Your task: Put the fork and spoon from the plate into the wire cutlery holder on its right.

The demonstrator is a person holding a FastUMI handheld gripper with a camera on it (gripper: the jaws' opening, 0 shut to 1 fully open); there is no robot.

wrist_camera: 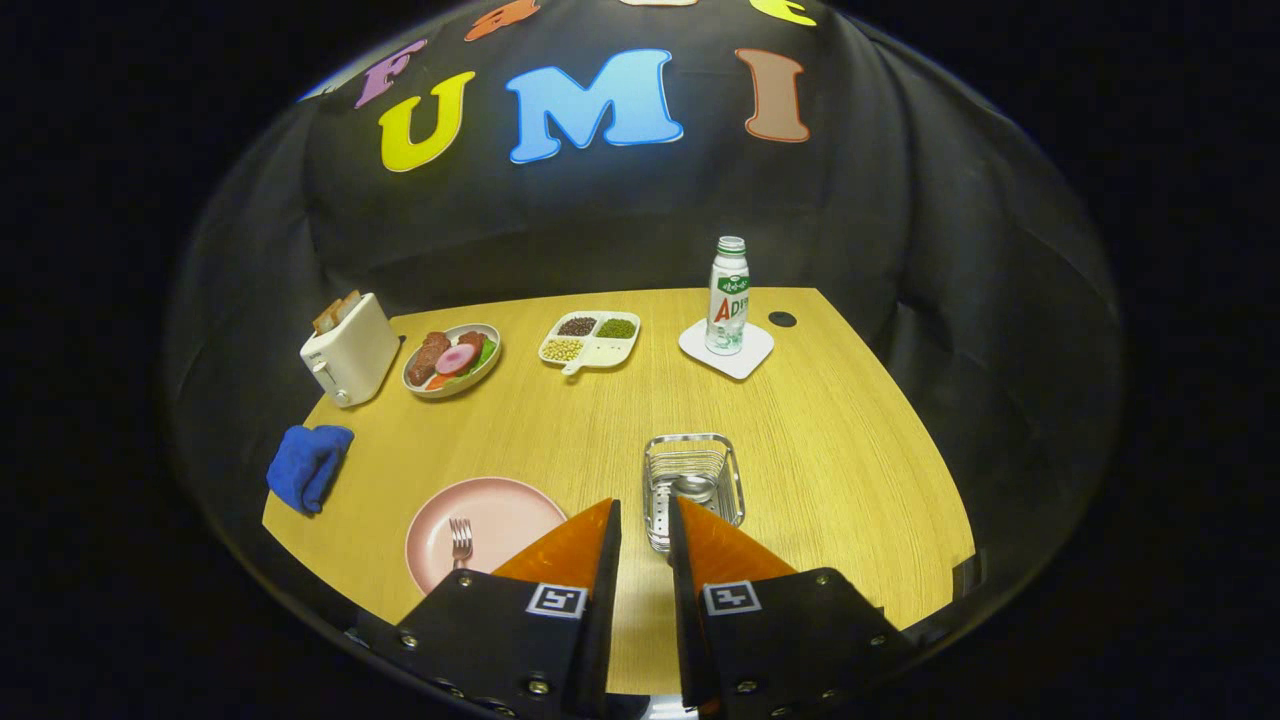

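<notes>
Hovering above the near edge of the table [820,450], the gripper [645,525] has its two fingers parted by a narrow gap with nothing held between them. Just ahead of the right finger stands the wire cutlery holder [693,485], and the spoon [693,488] already lies inside it, bowl showing through the wires. To the left of the holder sits the pink plate [500,520], partly hidden by the left finger, with the fork [461,541] resting on it, tines pointing away from the gripper. A folded blue cloth [308,465] lies at the table's left edge. Farther back are a white toaster [350,350] with bread in its slots, a plate of food [452,359], and a divided tray [590,341] of beans and grains. A small bottle [728,297] stands on a white coaster [727,349]; its label bears large letters that seem to start with "AD", the rest too small to read. Black square markers show on both fingers.
</notes>
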